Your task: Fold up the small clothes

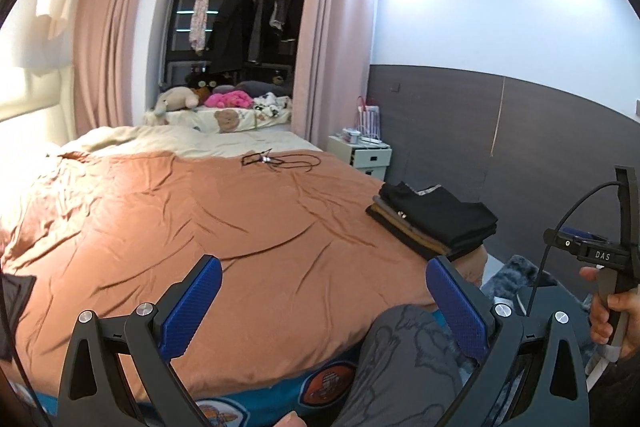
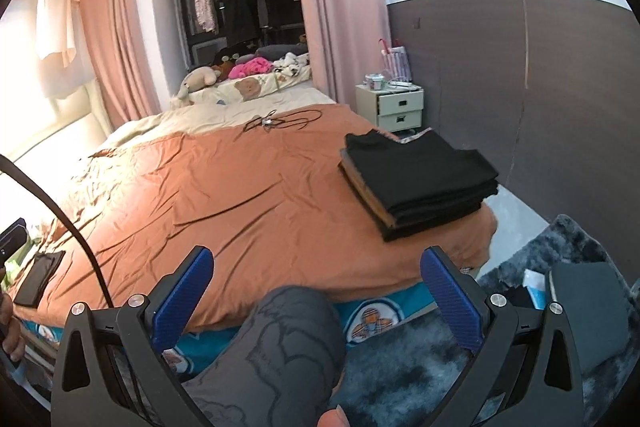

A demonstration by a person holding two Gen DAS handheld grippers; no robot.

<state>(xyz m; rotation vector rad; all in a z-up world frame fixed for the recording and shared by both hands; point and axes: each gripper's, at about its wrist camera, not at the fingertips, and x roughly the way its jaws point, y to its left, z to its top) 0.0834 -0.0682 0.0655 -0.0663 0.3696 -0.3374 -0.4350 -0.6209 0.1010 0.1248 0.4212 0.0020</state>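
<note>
The left gripper [image 1: 322,307] and the right gripper [image 2: 316,301] are being held wide open with nothing between their ribbed blue pads [image 1: 192,307], above the near edge of the bed. A knee in grey printed fabric [image 2: 288,339] is being seen below them, cut off by the frame. A wrinkled orange cover [image 1: 200,219] is being spread over the bed. The stack of folded clothes [image 2: 416,183], black over brown layers, is lying at the bed's right corner. A thin black cord [image 1: 276,161] is lying far back, hard to identify.
</note>
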